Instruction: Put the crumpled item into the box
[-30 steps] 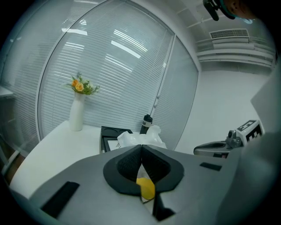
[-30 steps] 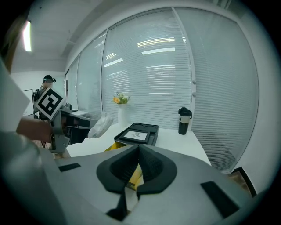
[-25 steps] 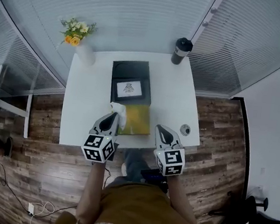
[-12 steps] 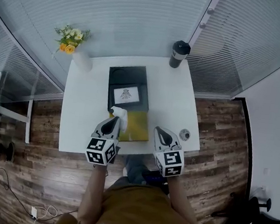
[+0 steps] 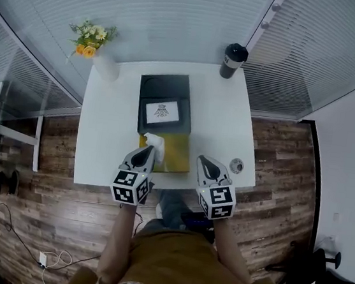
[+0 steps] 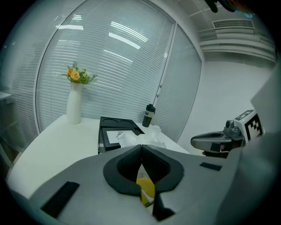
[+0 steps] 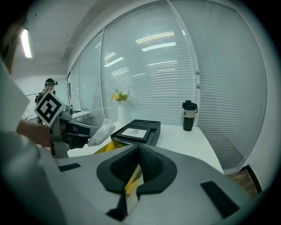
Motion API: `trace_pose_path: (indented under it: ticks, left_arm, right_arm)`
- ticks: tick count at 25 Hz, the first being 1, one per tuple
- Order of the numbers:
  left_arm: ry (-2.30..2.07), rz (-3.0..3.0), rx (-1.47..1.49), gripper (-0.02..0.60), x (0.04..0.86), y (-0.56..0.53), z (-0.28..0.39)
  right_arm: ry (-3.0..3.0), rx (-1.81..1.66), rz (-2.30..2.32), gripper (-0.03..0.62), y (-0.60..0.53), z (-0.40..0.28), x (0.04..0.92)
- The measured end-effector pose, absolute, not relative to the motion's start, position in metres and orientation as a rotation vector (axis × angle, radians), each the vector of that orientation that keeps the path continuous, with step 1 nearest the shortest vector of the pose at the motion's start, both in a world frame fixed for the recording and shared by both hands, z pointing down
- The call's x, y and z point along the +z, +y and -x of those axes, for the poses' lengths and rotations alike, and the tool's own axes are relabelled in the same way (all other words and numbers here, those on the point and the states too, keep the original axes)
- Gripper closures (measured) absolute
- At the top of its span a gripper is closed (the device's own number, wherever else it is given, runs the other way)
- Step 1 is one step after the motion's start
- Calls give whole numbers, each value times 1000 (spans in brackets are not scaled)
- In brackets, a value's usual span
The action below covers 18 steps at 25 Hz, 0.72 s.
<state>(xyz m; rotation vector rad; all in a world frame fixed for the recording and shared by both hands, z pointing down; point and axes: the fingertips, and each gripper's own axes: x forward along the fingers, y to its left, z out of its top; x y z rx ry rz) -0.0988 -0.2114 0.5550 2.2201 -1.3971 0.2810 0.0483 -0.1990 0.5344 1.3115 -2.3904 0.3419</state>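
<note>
The crumpled white item (image 5: 153, 143) sticks out of my left gripper (image 5: 145, 155), which is shut on it over the near left corner of a yellow flat box (image 5: 175, 152). In the left gripper view the crumpled item (image 6: 147, 135) bulges just past the closed jaws. The open black box (image 5: 163, 101) with a white card inside lies right behind the yellow one, beyond the item. My right gripper (image 5: 209, 168) hovers shut and empty at the yellow box's near right corner. From the right gripper view, the crumpled item (image 7: 101, 131) hangs left of the black box (image 7: 139, 130).
A white vase of flowers (image 5: 103, 65) stands at the table's far left corner, a black tumbler (image 5: 232, 60) at the far right. A small round object (image 5: 235, 166) lies near the right front edge of the white table (image 5: 108, 129). Wooden floor surrounds the table.
My left gripper, still shut on the crumpled item, has edged slightly right over the yellow box's corner. The right gripper has hardly moved; the head view has shifted a little.
</note>
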Motion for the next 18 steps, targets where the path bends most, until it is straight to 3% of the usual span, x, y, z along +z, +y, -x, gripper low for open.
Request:
trace_pose_path:
  ticks: [18]
  left_arm:
    - [-1345,-2197,447,555,595,-220,87]
  right_arm:
    - [-2369,445,-1241,582,-210,-48,571]
